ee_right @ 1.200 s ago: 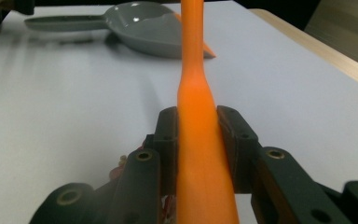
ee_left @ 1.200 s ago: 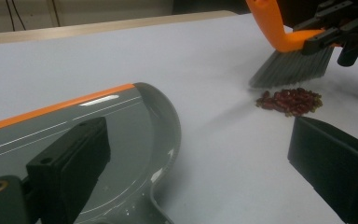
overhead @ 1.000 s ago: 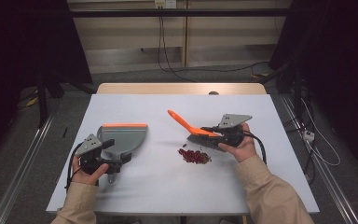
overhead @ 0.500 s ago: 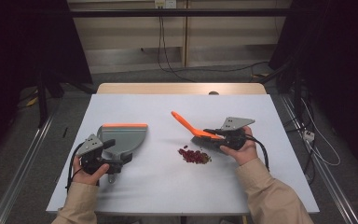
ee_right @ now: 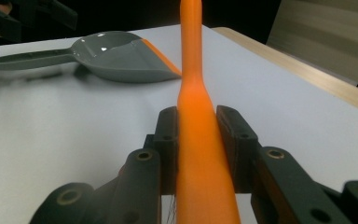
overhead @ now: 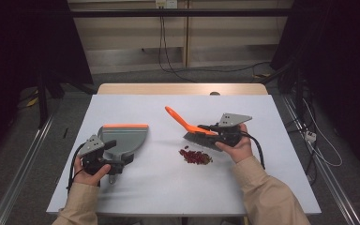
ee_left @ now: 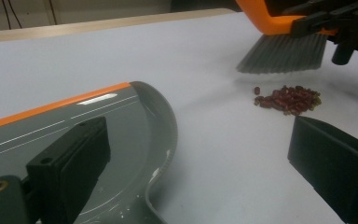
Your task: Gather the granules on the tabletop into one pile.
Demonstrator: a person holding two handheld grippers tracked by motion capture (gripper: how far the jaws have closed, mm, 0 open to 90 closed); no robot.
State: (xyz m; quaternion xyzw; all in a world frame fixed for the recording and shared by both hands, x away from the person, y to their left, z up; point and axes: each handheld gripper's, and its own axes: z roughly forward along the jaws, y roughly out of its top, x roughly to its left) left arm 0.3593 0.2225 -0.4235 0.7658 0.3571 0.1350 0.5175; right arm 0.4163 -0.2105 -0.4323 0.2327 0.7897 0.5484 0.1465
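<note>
A grey dustpan point(overhead: 124, 137) with an orange front lip lies on the white table point(overhead: 168, 192) at the left, and it also appears in the left gripper view as the dustpan point(ee_left: 121, 121). My left gripper point(overhead: 117, 158) sits at its handle end, jaws wide apart; the left gripper point(ee_left: 198, 137) is open, one jaw over the pan and the handle running between them untouched. My right gripper point(ee_right: 198, 135) is shut on the orange handle of a hand brush point(overhead: 187, 125). The brush's grey bristles point(ee_left: 282, 53) hang just beyond a small pile of red beans point(overhead: 195, 157), right of the pan.
A wooden strip point(overhead: 183, 89) borders the table's far edge. Metal rails point(overhead: 23, 164) run along the floor on both sides, and cables point(overhead: 318, 140) trail on the right. Bare white surface lies between the pan and the beans.
The right hand and the brush have shifted slightly over the beans. The left hand and the dustpan have stayed where they were.
</note>
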